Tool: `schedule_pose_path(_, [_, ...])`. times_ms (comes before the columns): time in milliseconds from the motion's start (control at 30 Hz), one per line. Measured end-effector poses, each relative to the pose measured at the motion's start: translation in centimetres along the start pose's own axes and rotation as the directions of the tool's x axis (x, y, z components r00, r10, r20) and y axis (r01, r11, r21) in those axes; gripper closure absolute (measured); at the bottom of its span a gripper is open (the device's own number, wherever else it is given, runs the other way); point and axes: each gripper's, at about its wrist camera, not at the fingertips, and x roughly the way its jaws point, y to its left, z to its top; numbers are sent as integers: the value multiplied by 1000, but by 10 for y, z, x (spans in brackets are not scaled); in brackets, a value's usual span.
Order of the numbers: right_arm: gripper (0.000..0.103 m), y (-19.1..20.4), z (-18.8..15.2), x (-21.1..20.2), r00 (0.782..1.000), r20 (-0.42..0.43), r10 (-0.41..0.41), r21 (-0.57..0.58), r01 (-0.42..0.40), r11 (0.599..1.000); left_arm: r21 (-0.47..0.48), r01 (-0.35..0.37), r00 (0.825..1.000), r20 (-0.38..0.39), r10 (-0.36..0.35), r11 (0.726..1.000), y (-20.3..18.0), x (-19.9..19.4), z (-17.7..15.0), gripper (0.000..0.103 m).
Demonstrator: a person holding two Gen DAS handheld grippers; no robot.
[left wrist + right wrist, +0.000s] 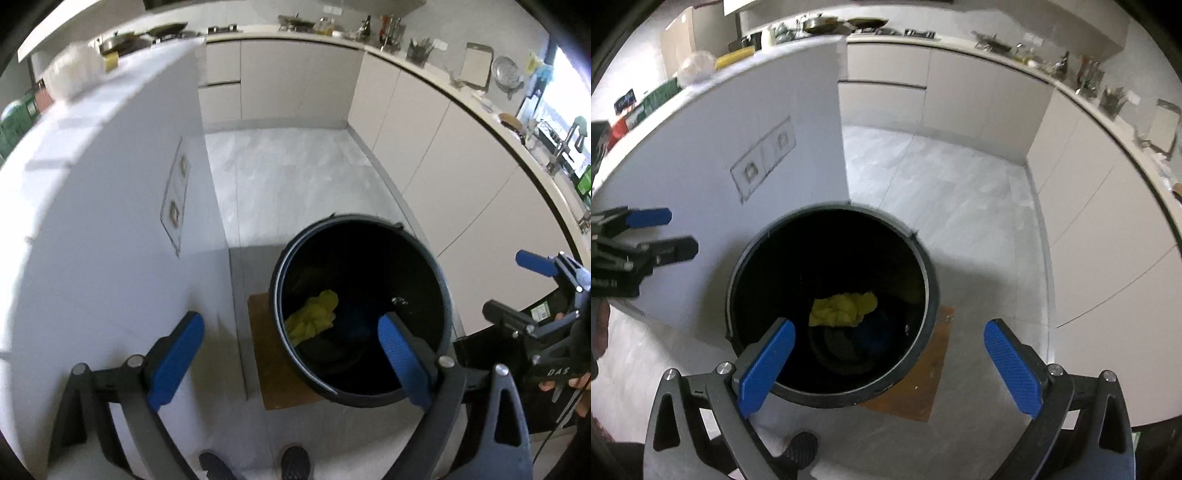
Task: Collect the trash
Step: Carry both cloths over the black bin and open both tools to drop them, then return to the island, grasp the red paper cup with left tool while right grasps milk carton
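A round black trash bin (pixel 445 295) stands on the floor beside a white island wall; it also shows in the right wrist view (pixel 932 295). A crumpled yellow piece of trash (pixel 314 317) lies inside it, also seen from the right wrist (pixel 844 304). My left gripper (pixel 291 363) is open and empty above the bin's near rim. My right gripper (pixel 890 365) is open and empty above the bin's near right side. The right gripper shows in the left wrist view (pixel 517 288). The left gripper shows in the right wrist view (pixel 672 232).
A brown mat (pixel 923 384) lies under the bin. The white island (pixel 110 221) with wall sockets (pixel 764 158) rises at the left, with a bag and crates on top. Beige cabinets (pixel 424 129) and a cluttered counter line the back and right. Grey tiled floor (pixel 295 177) lies beyond.
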Motion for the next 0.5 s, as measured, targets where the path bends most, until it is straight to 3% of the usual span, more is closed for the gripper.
schedule_pose_path(267, [0, 1, 22, -76, 991, 100, -92, 69, 85, 994, 14, 15, 996, 82, -16, 1000, -10, -56, 15, 7])
schedule_pose_path(500, [0, 26, 36, -132, 975, 196, -100, 97, 82, 992, -19, 20, 986, 167, -17, 1000, 8, -100, 11, 7])
